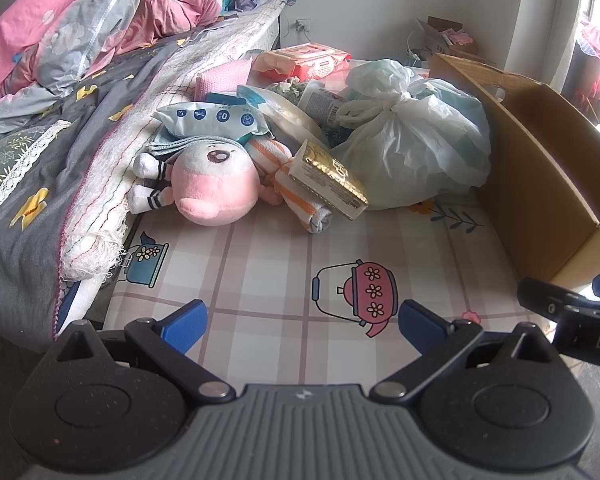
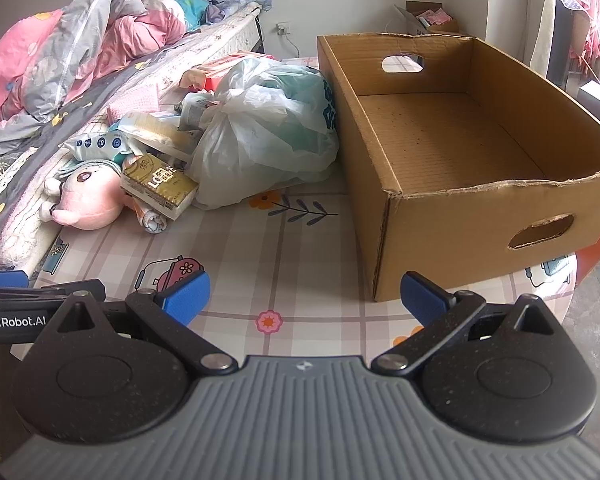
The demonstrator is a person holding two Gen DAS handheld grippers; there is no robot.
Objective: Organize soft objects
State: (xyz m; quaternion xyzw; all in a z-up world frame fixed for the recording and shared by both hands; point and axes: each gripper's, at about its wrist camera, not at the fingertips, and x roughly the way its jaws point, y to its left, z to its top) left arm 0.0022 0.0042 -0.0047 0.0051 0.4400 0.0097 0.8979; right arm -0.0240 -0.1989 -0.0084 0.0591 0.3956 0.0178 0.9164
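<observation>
Left hand-held gripper [image 1: 302, 322] spread wide, holding nothing, hovering above the table [image 1: 260, 280] short of the pink plush toy [image 1: 212, 184]; right hand-held gripper [image 2: 305, 297] equally released and empty, near the cardboard box [image 2: 460, 152]; plush toy left of that box, beyond the white plastic bag [image 2: 256, 136]

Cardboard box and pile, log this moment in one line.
left gripper open | right gripper open | cardboard box empty | plush toy in pile
</observation>
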